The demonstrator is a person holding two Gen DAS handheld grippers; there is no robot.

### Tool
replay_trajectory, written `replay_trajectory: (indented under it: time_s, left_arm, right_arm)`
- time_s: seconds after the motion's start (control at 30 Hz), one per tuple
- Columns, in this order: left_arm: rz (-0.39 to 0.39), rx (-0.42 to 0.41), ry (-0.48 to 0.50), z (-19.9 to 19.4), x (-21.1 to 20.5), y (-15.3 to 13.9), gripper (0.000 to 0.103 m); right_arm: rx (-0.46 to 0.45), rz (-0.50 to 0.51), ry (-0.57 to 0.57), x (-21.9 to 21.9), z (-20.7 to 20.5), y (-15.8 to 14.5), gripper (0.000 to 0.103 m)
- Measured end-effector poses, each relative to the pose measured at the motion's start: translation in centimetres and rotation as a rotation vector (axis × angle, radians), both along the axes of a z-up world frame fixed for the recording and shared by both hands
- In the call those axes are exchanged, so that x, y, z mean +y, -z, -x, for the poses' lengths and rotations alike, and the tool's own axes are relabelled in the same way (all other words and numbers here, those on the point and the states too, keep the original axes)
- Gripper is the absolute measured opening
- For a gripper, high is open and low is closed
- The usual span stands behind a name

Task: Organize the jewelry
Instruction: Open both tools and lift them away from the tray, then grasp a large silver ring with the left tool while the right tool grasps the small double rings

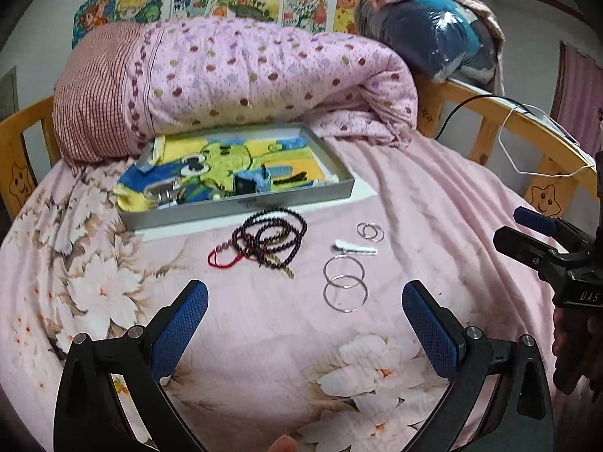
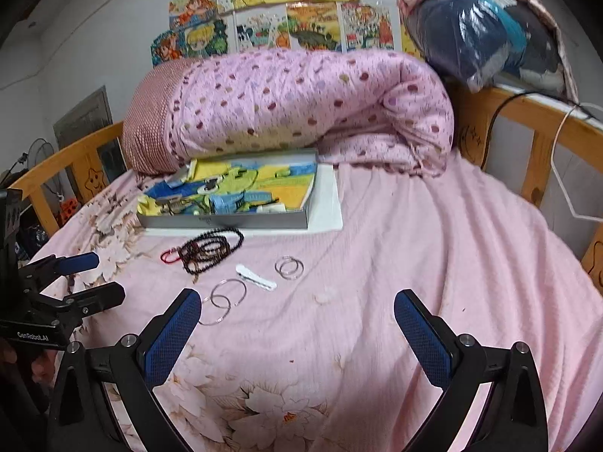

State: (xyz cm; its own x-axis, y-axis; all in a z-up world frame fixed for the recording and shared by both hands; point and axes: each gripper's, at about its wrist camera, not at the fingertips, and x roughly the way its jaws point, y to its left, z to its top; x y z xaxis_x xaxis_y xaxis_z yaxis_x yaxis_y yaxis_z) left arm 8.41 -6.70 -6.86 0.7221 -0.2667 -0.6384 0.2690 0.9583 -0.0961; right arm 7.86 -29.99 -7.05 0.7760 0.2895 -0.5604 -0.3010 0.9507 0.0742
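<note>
Jewelry lies on a pink bedspread. A dark bead necklace (image 1: 273, 239) with a red cord lies before a grey tin tray (image 1: 241, 211); it also shows in the right wrist view (image 2: 211, 248). Two large silver hoops (image 1: 345, 282) (image 2: 226, 299), two small hoops (image 1: 370, 231) (image 2: 289, 267) and a white hair clip (image 1: 352, 247) (image 2: 256, 278) lie to its right. The tray (image 2: 226, 221) holds several small items on a cartoon cloth. My left gripper (image 1: 305, 293) is open and empty, just short of the hoops. My right gripper (image 2: 297, 301) is open and empty, right of the jewelry.
A rolled pink polka-dot quilt (image 1: 241, 83) lies behind the tray. Wooden bed rails (image 1: 527, 128) run along both sides, with a black cable and a white hanger (image 1: 527, 143) on the right one. A bagged blue bundle (image 2: 482, 34) sits at the back right.
</note>
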Motion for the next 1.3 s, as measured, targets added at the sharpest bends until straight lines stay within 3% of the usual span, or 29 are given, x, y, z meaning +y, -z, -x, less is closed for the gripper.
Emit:
replay_trajectory:
  time_s: [0.43, 0.5, 0.63, 0.73, 0.8, 0.87, 1.0, 1.07, 1.13, 1.3]
  left_arm:
    - [0.025, 0.105, 0.125, -4.1, -0.6, 3.6, 0.100]
    - [0.043, 0.120, 0.159, -4.8, -0.7, 4.0, 0.094]
    - [0.054, 0.166, 0.223, -6.3, -1.1, 5.2, 0.064]
    - [0.081, 0.215, 0.263, -7.0, -1.1, 6.2, 0.050]
    - [0.094, 0.244, 0.290, -7.5, -1.2, 6.8, 0.042]
    - [0.086, 0.258, 0.310, -7.8, -1.6, 7.1, 0.034]
    - [0.059, 0.263, 0.325, -8.0, -2.0, 7.5, 0.028]
    - [0.030, 0.250, 0.292, -8.1, -1.9, 7.6, 0.009]
    - [0.046, 0.258, 0.257, -8.4, -1.3, 7.9, 0.003]
    - [0.070, 0.263, 0.234, -8.2, -0.9, 7.9, 0.002]
  right_arm:
    - [0.201, -0.009, -0.132, -1.2, -7.0, 2.4, 0.103]
    - [0.210, 0.001, -0.155, -1.0, -7.9, 2.5, 0.103]
    - [0.242, 0.025, -0.202, 0.0, -10.0, 3.1, 0.094]
    - [0.260, 0.049, -0.228, 0.9, -11.4, 3.6, 0.081]
    - [0.267, 0.069, -0.241, 1.6, -12.1, 3.9, 0.066]
    - [0.277, 0.091, -0.258, 2.4, -13.0, 4.3, 0.062]
    - [0.295, 0.128, -0.275, 3.7, -14.4, 5.3, 0.060]
    - [0.306, 0.141, -0.270, 4.1, -15.1, 5.8, 0.057]
    - [0.326, 0.160, -0.263, 4.5, -15.7, 6.5, 0.054]
    - [0.340, 0.182, -0.259, 5.1, -16.3, 7.4, 0.051]
